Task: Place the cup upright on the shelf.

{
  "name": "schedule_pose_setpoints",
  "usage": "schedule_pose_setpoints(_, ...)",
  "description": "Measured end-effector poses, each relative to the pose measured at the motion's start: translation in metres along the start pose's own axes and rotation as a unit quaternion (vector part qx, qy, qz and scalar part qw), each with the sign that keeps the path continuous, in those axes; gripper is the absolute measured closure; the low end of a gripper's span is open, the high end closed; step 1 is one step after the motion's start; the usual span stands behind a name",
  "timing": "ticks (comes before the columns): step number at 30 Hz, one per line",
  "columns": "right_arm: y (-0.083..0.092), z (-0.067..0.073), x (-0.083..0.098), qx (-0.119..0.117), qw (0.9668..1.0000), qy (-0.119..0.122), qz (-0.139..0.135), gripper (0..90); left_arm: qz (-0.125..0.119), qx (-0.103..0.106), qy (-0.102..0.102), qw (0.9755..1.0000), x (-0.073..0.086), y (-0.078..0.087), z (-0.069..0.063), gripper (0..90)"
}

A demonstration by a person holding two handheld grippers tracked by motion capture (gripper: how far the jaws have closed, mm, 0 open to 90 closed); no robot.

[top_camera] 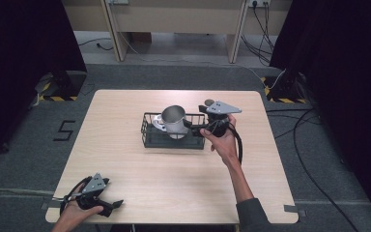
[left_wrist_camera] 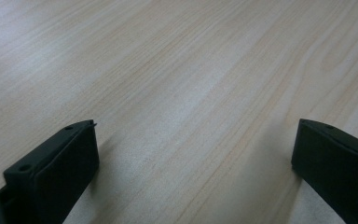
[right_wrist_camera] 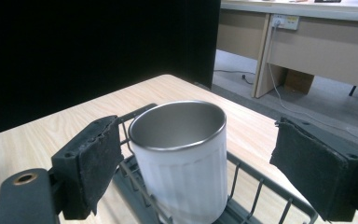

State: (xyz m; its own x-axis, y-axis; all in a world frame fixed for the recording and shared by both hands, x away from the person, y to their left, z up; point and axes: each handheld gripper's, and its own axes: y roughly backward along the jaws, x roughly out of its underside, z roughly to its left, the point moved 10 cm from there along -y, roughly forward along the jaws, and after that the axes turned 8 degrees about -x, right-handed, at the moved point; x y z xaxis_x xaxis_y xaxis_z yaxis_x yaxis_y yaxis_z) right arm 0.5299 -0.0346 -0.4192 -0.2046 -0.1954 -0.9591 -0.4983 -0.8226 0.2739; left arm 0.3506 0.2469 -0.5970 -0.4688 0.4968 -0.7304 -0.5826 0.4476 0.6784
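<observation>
Right gripper (right_wrist_camera: 196, 163) has its jaws spread wide either side of the steel cup (right_wrist_camera: 182, 154), standing upright in the black wire basket (top_camera: 149, 137) at table centre; close off-centre and the cup could tip against the wire. Left gripper (top_camera: 107, 204) rests agape at seven o'clock on the pale wood table (top_camera: 125, 164), with grey floor and dark curtains around.

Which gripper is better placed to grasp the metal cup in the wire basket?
The right gripper: its open jaws flank the metal cup in the wire basket. The left gripper rests at the near table edge.

A steel cup (top_camera: 175, 121) stands in the black wire basket (top_camera: 149, 137), the right gripper (top_camera: 196, 126) just beside it.
</observation>
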Motion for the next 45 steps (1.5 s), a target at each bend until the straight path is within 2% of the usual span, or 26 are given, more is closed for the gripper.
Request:
schedule_pose_setpoints(12, 0.017, 0.014, 0.011, -0.002, 0.9999, -0.012, -0.001, 15.5, -0.001, -0.001, 0.000, 1.0000, 0.000, 0.000, 0.000, 0.0)
schedule_pose_setpoints(18, 0.020, 0.014, 0.020, -0.002, 0.9998, -0.018, 0.003, 15.5, 0.000, -0.003, 0.002, 1.0000, 0.000, 0.000, 0.001, 0.0)
schedule_pose_setpoints(26, 0.028, 0.013, 0.033, 0.012, 0.9994, -0.031, 0.003, 15.6, 0.001, -0.004, 0.002, 1.0000, 0.000, 0.000, 0.001, 0.0)
schedule_pose_setpoints(29, 0.034, 0.014, 0.038, 0.020, 0.9995, -0.025, 0.006, 15.7, 0.001, -0.004, 0.002, 1.0000, 0.000, 0.000, 0.001, 0.0)
schedule_pose_setpoints(36, 0.047, 0.021, 0.055, 0.032, 0.9989, -0.021, 0.026, 15.7, 0.001, -0.004, 0.002, 1.0000, 0.000, 0.000, 0.001, 0.0)
schedule_pose_setpoints(41, 0.054, 0.028, 0.066, 0.032, 0.9988, -0.028, 0.025, 15.8, 0.001, -0.004, 0.002, 1.0000, 0.000, 0.000, 0.001, 0.0)
schedule_pose_setpoints(45, 0.060, 0.033, 0.074, 0.038, 0.9985, -0.024, 0.031, 15.8, 0.001, -0.004, 0.002, 1.0000, 0.000, 0.000, 0.001, 0.0)
